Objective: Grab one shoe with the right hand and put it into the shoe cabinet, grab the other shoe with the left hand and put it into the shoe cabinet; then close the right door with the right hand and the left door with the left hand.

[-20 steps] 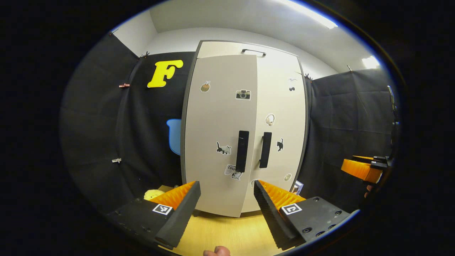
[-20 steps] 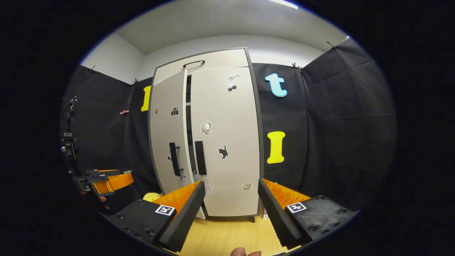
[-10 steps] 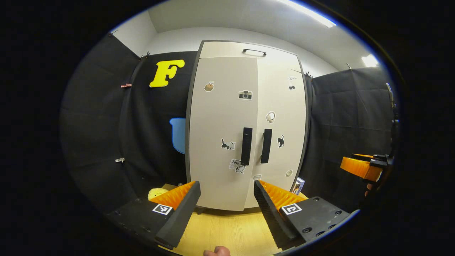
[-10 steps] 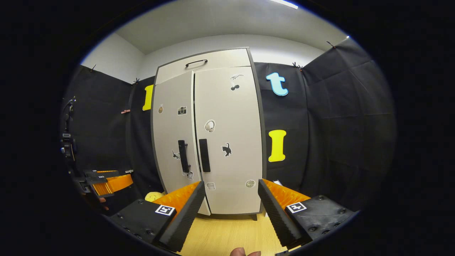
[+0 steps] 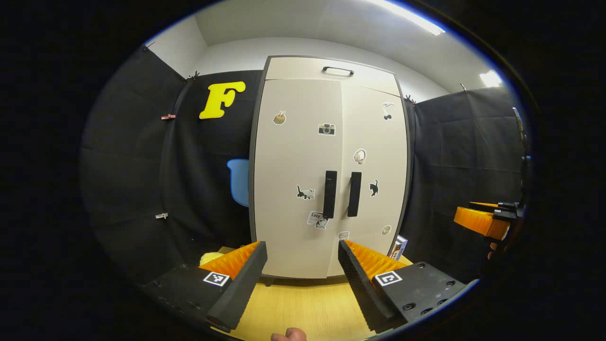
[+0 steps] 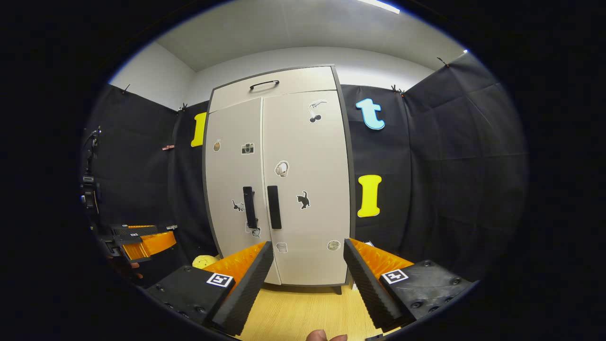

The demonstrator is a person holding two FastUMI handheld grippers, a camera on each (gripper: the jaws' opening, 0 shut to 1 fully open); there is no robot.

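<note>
Standing shut on the wooden floor [image 5: 303,303], the shoe cabinet [image 5: 331,166] shows left door [image 5: 296,180] and right door [image 5: 374,170] both closed, shoes presumably inside unseen, while left tool [image 5: 302,265] and right tool [image 6: 307,265] hang released and empty, suggesting the task is complete.

Shoe cabinet [image 5: 331,156] stands on wooden floor [image 5: 303,308].

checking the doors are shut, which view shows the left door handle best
The left gripper view: the left door handle faces the camera squarely, near centre. The right gripper view shows it smaller and from an angle.
</note>
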